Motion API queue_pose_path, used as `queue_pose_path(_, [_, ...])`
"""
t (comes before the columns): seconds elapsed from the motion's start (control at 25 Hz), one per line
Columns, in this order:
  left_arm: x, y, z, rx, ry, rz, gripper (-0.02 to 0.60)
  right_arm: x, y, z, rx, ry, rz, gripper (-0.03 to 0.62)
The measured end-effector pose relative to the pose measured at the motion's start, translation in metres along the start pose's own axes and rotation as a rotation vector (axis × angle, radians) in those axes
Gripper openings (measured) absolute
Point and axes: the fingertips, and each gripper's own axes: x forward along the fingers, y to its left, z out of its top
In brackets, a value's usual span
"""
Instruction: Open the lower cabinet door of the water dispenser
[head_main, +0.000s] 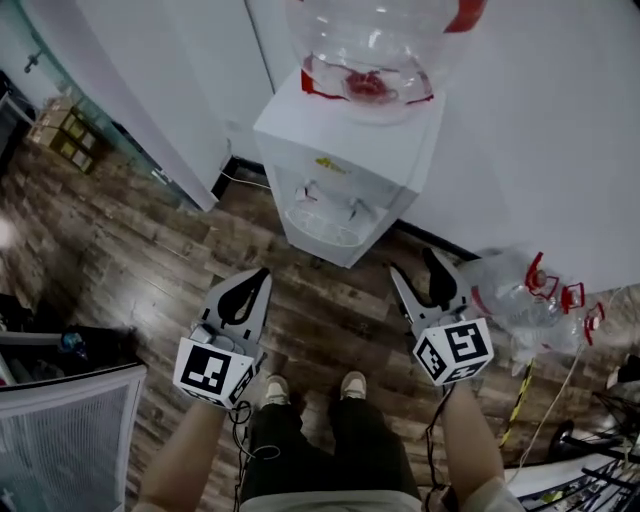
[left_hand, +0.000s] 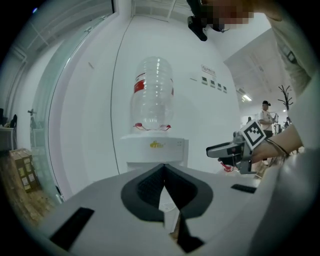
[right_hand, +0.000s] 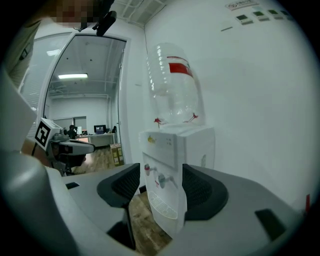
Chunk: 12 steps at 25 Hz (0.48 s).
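The white water dispenser (head_main: 335, 165) stands against the wall with a clear bottle (head_main: 370, 45) upside down on top. From above, only its top, its taps and its drip tray show; the lower cabinet door is hidden. My left gripper (head_main: 260, 275) hangs in front of it and to the left, its jaws shut to a point with nothing in them. To the right, my right gripper (head_main: 413, 264) is open and empty. In the right gripper view the dispenser (right_hand: 167, 170) shows between the spread jaws, still some way off. In the left gripper view the shut gripper (left_hand: 164, 168) covers the dispenser's (left_hand: 157, 150) lower front.
Empty water bottles (head_main: 530, 295) with red caps lie on the wooden floor right of the dispenser. A mesh office chair (head_main: 60, 430) is at the lower left, cardboard boxes (head_main: 60, 130) at the far left by a glass partition. The person's shoes (head_main: 352, 385) are between the grippers.
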Motion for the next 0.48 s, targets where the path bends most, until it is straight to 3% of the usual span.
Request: queue_pose_path(0.48, [0.067, 0.038, -0.142, 0.021, -0.011, 0.010, 0.005, 0.085, -0.036, -0.154, -0.006, 0.034, -0.014, 0.284])
